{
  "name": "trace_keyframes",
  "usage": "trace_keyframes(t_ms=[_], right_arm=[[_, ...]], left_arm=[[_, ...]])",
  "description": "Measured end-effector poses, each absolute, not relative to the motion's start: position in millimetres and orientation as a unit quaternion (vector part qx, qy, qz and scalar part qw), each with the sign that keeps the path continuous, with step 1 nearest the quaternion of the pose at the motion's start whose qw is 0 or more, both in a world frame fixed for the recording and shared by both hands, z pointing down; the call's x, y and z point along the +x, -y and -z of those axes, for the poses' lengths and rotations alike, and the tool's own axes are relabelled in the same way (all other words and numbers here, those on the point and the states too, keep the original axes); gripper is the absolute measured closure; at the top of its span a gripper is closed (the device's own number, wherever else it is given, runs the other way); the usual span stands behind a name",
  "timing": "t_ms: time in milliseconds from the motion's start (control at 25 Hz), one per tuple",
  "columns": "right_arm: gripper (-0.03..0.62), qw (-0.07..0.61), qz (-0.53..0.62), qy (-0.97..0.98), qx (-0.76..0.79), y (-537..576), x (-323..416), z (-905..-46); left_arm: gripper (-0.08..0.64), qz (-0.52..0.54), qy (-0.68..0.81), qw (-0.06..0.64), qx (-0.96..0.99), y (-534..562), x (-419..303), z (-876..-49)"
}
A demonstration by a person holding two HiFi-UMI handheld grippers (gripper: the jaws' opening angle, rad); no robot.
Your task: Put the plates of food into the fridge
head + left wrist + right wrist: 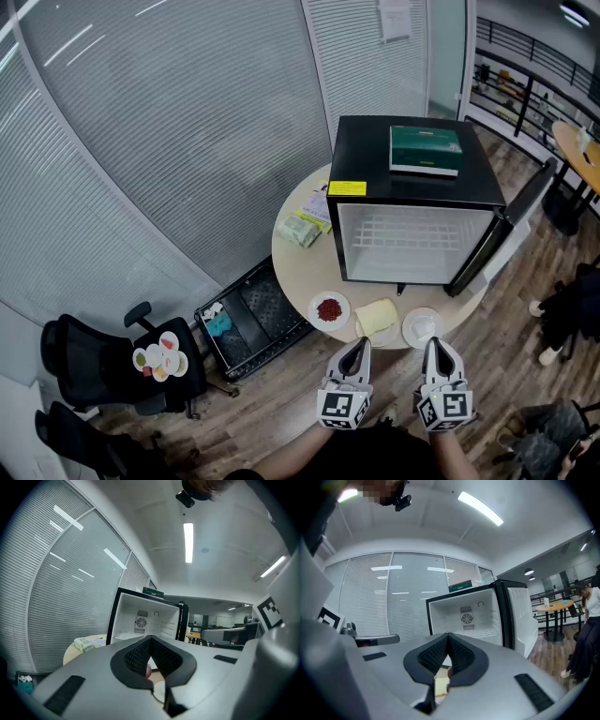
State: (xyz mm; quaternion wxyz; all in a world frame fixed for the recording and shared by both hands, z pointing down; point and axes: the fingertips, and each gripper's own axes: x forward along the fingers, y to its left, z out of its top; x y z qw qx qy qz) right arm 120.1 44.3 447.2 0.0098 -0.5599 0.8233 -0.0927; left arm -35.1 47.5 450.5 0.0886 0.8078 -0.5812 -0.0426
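Three plates of food are being dealt with here, and none is being stored yet. The fridge [412,202] is being carried by the round desk [292,262], with its door [514,220] swung wide to the right, its white inside bare, and a green box [426,150] lying on its top. The plates are being shown in a row at the desk's near edge, just in front of the fridge's opening: the red-food plate [329,309], the yellow-slice plate [378,319] and the white plate [423,327], whose load cannot be made out. The left tongs [356,345] and the right tongs [437,345] are being held level just short of that edge, each with its jaws pressed together on nothing.

Trouble is being judged likeliest at the pickup. A plate may be shoved or tipped off the edge if it is being met by closed tips. Neighbours may be knocked, since the plates are being crowded close together. Loose red food may be spilled if a rim is being pinched off-centre and the plate is being tilted, or if it is being caught on the fridge's lower lip
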Motion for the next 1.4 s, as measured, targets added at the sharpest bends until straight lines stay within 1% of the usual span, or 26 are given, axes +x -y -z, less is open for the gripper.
trace_keyframes(t_ms=[400,520,720,840,920,1080,1120,1240,1320,1360,1400], right_arm=[[0.586,0.059,0.159,-0.819,-0.548,-49,133,-453],[0.586,0.078,0.208,-0.809,-0.544,-44,148,-468],[0.586,0.112,0.326,-0.774,-0.531,-47,180,-521],[0.586,0.122,0.366,-0.758,-0.526,-47,190,-552],[0.588,0.147,0.396,-0.744,-0.518,-42,194,-571],[0.587,0.218,0.464,-0.693,-0.507,-35,204,-608],[0.586,0.231,0.479,-0.679,-0.506,-33,207,-620],[0.586,0.227,0.506,-0.638,-0.534,-32,221,-656],[0.586,0.269,0.51,-0.638,-0.51,-27,216,-666],[0.586,0.279,0.517,-0.631,-0.506,-25,215,-676],[0.586,0.273,0.528,-0.618,-0.514,-25,218,-692]], left_arm=[[0.557,0.047,0.586,0.09,0.804,-47,-33,-450],[0.556,0.05,0.591,0.087,0.8,-39,-27,-450],[0.557,0.055,0.597,0.085,0.796,-41,-9,-453],[0.557,0.053,0.598,0.09,0.795,-38,2,-463],[0.556,0.052,0.596,0.098,0.795,-31,6,-472],[0.557,0.048,0.584,0.116,0.802,-18,8,-491],[0.557,0.048,0.58,0.12,0.804,-13,9,-496],[0.557,0.044,0.573,0.135,0.807,-1,5,-506],[0.556,0.04,0.567,0.142,0.81,4,1,-511],[0.557,0.038,0.564,0.144,0.812,9,-1,-513],[0.556,0.038,0.562,0.145,0.814,14,-2,-515]])
